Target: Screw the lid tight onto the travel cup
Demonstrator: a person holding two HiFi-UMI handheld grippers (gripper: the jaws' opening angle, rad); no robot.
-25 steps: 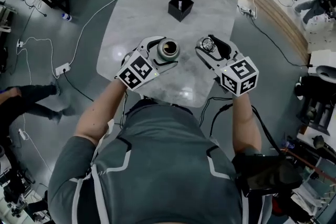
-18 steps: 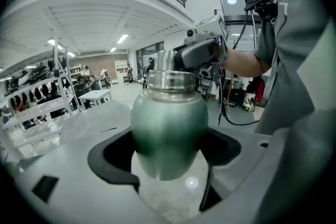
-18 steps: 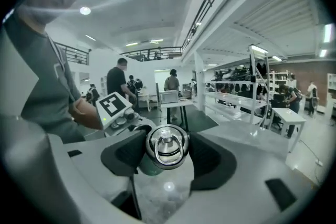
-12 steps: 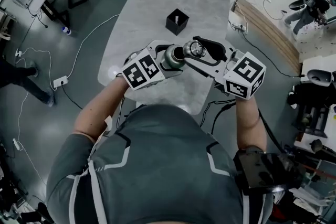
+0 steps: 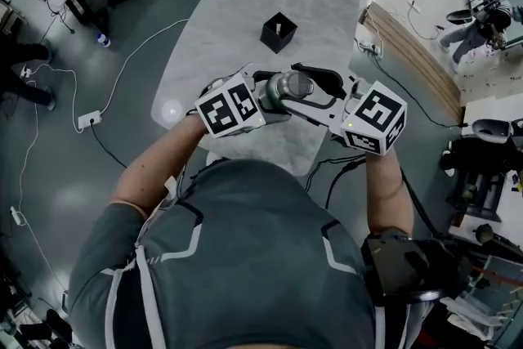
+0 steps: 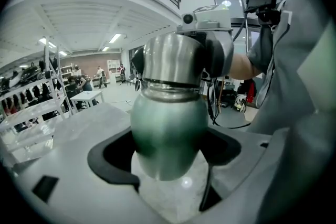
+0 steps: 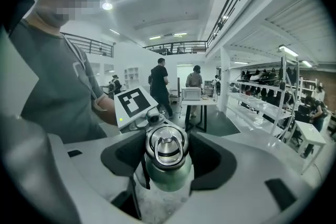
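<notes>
Since the earlier frame, the two hand-held grippers are brought together from the lower centre of the head view to its middle, and the travel cup [image 5: 280, 87] and lid [image 5: 301, 83], then held apart, are now joined end to end. The cup is held tilted on its side above the near edge of the pale marbled surface [image 5: 245, 4], clear of it.

The left hand-held gripper [image 5: 274, 96] is pinched on the green body of the cup [image 6: 168, 134]; in the left gripper view its dark pads are pressed against both flanks, with the steel lid [image 6: 173, 60] seen at the far end. The right hand-held gripper [image 5: 310, 90] is clamped on the lid [image 7: 166, 145], whose ring handle is faced toward that gripper's camera, the green cup [image 7: 167, 178] showing just beyond it. The lid appears seated on the cup's neck, though how far it is threaded cannot be told.

A small black box [image 5: 279, 32] is left on the surface in the upper middle of the head view, well apart from both grippers.
</notes>
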